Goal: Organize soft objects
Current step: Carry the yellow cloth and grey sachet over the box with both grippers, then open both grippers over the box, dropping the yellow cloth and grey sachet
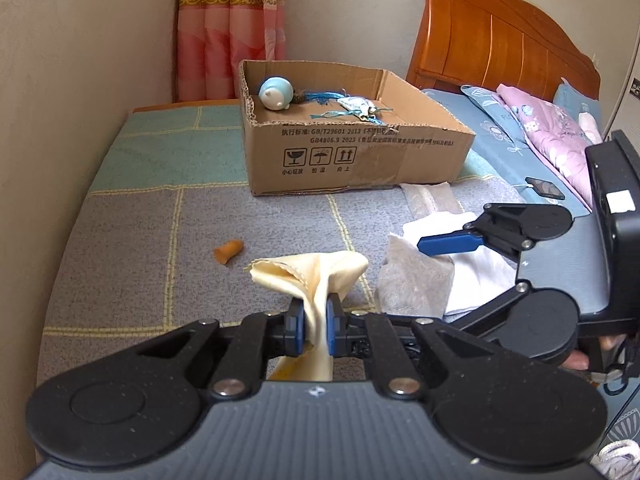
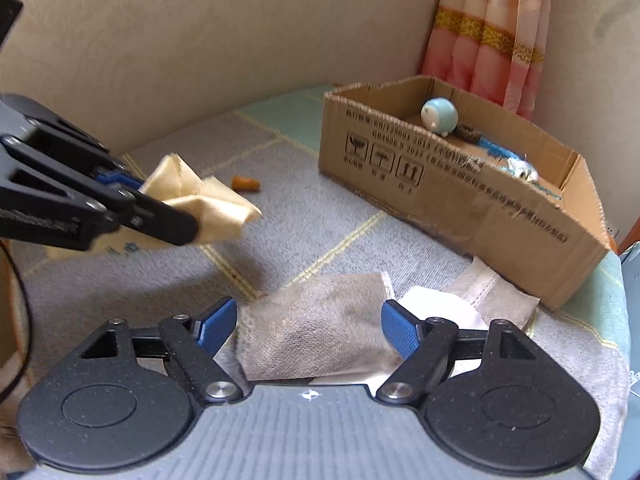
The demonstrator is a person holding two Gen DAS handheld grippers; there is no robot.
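My left gripper (image 1: 314, 326) is shut on a cream-yellow cloth (image 1: 308, 272) and holds it above the grey bed cover; the cloth also shows in the right wrist view (image 2: 204, 196). My right gripper (image 2: 310, 326) is open and empty, just above a grey-beige cloth (image 2: 320, 328) that lies on a pile of white cloths (image 1: 472, 268). An open cardboard box (image 1: 360, 152) stands further back on the bed, holding a pale blue round toy (image 1: 276, 94) and blue tasselled items (image 1: 340, 108). A small orange piece (image 1: 229, 250) lies on the cover.
A wall runs along the left side of the bed, with a pink curtain (image 1: 230, 28) in the corner. A wooden headboard (image 1: 500, 40), a pink quilt (image 1: 556, 136) and a phone (image 1: 545, 188) are to the right.
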